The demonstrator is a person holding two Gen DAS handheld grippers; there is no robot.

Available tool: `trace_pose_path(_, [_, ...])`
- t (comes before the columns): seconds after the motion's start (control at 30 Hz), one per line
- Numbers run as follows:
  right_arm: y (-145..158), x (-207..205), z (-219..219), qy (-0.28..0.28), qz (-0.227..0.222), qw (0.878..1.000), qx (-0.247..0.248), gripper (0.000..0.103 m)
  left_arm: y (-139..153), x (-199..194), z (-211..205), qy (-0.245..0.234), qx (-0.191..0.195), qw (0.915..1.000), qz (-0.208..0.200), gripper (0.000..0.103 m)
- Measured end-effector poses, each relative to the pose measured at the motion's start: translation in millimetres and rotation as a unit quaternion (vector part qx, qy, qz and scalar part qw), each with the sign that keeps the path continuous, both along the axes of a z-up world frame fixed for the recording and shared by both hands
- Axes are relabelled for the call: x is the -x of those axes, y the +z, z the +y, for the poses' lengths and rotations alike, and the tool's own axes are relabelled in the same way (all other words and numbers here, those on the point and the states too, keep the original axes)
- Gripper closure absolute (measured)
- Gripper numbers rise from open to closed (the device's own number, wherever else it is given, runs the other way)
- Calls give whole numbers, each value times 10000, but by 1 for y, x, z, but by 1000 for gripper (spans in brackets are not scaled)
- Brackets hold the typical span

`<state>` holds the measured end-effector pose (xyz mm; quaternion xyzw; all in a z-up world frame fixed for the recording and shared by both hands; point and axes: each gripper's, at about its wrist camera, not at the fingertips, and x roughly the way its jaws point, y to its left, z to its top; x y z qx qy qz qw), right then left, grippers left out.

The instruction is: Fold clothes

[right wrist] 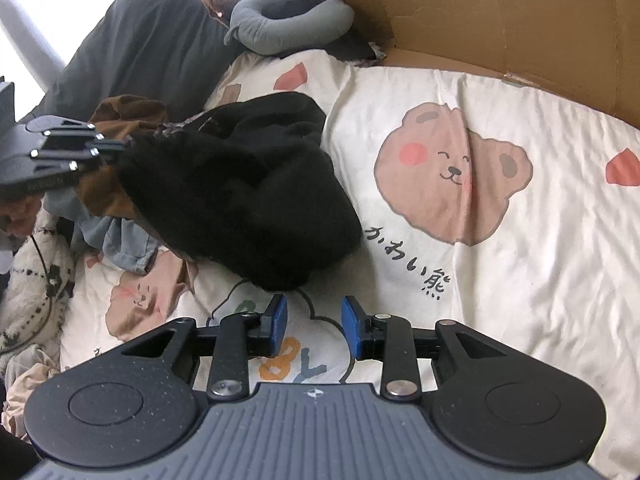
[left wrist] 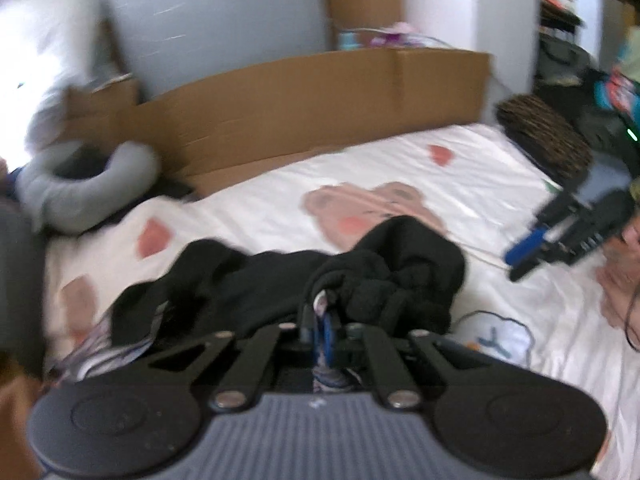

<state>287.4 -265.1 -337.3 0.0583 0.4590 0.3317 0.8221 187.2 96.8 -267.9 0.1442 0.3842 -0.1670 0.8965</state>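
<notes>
A black fleece garment [left wrist: 256,280] lies crumpled on the white bear-print bedsheet [left wrist: 460,184]. My left gripper [left wrist: 325,330] is shut on the garment's near edge, with black cloth and a bit of patterned lining pinched between its blue pads. In the right wrist view the left gripper [right wrist: 116,148] holds the left end of the black garment [right wrist: 248,192], lifted a little. My right gripper [right wrist: 314,320] is open just in front of the garment, over the bare bedsheet [right wrist: 520,280], with nothing between its pads. It also shows as the right gripper [left wrist: 516,262] at the right of the left wrist view.
A cardboard wall [left wrist: 320,96] borders the bed's far side. A grey neck pillow [right wrist: 288,24] and a dark pillow [right wrist: 140,40] lie at the head. Brown and blue clothes [right wrist: 120,216] are heaped under the garment's left end. A wicker basket [left wrist: 548,136] stands beyond the bed.
</notes>
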Motion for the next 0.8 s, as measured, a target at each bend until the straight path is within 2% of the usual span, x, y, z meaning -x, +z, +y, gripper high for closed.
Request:
trace_pose_path(0.17, [3,-1,17,293,-161,9993,142,71,0,-2,39,796,181,9967,-27,100])
trace_pose_path(0.33, [5,-9,37,508,-287,9980,223,71,-1,-2,75,1526,203,9880,-72,100])
trace_pose_path(0.4, [5,-13,45,599,-336,9973,247,71,-2,0,89,1827,159,9830,-94,100])
trace_pose_path(0.43, [4,-15,49,646,-358,9969,262,68,-2,1,96,1977,137,9801,-104,100])
trace_pose_path(0.47, [4,-17,54,689,-379,9965,276,61,-3,2,102,2123,115,9771,-115,100])
trace_pose_path(0.5, [3,-19,58,737,-408,9960,282,59,-5,4,107,2245,94,9744,-125,100])
trace_pose_path(0.7, [-7,-31,91,1031,-516,9926,380,59,-20,28,139,3018,101,9533,-90,101])
trace_pose_path(0.8, [-12,-40,109,1022,-443,9932,338,58,-18,41,146,3199,-65,9472,-183,101])
